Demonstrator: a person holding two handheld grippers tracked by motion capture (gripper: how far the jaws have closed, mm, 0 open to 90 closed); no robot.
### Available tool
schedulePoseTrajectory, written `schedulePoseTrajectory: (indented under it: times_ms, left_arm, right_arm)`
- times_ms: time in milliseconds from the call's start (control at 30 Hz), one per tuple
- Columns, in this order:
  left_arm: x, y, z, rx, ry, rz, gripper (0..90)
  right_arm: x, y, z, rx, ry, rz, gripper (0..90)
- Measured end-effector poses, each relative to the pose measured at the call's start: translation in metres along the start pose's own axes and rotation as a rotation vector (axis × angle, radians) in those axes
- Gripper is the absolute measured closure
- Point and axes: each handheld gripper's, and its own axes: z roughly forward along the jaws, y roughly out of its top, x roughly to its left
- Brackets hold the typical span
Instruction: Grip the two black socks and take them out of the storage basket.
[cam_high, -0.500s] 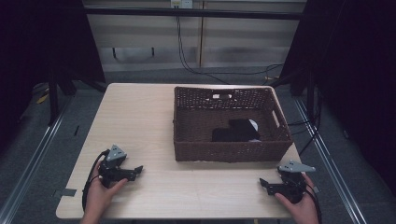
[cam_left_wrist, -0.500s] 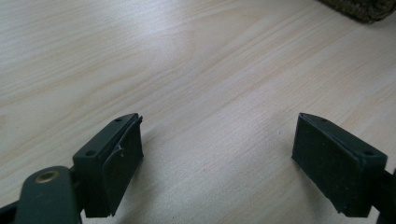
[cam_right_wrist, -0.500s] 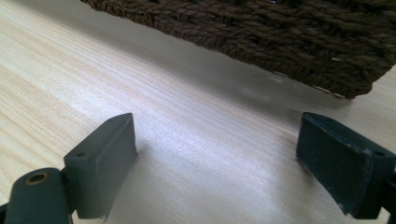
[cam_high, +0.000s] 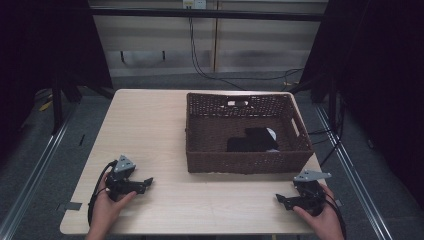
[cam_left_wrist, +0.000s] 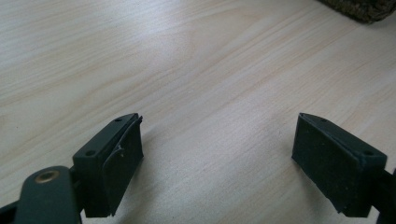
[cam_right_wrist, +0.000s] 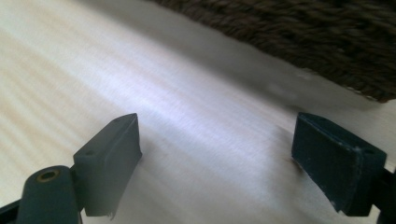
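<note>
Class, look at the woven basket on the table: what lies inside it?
Inside the woven basket, a black item with a small white patch lies on the floor toward the right. The near wall hides the strip of floor just behind it, so anything there cannot be seen.

The left gripper (cam_left_wrist: 219, 158) has its two black jaws standing wide apart, nothing between them — just bare pale wood of the table (cam_left_wrist: 187, 70), its grain running slantwise. Both jaws hover close over that tabletop. Far beyond the right-hand jaw, at the upper right corner, a dark woven edge of the basket (cam_left_wrist: 362, 8) sits on the table.
</note>
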Motion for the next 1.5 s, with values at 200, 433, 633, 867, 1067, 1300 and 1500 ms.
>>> schedulePoseTrajectory:
  times_ms: [200,433,633,867,1067,1300,1500]
  left_arm:
    - [0.0,0.0,0.0,0.0,0.0,0.0,15.5]
    - [0.0,0.0,0.0,0.0,-0.001,0.0,15.4]
    - [0.0,0.0,0.0,-0.001,0.0,-0.001,15.4]
    - [0.0,0.0,0.0,0.002,-0.001,0.002,15.4]
    - [0.0,0.0,0.0,0.001,-0.001,0.001,15.4]
    - [0.0,0.0,0.0,0.002,-0.001,0.001,15.4]
    - [0.0,0.0,0.0,0.002,-0.002,0.001,15.4]
  right_arm:
    - [0.006,0.014,-0.005,0.163,0.07,-0.082,14.8]
    - [0.011,0.023,-0.004,0.281,0.106,-0.14,15.4]
    - [0.014,0.031,-0.003,0.365,0.13,-0.162,17.7]
    - [0.017,0.043,-0.005,0.464,0.121,-0.225,18.1]
    - [0.016,0.057,-0.015,0.519,0.125,-0.258,18.5]
    - [0.014,0.073,-0.027,0.566,0.118,-0.287,18.9]
    - [0.014,0.092,-0.041,0.61,0.126,-0.31,19.7]
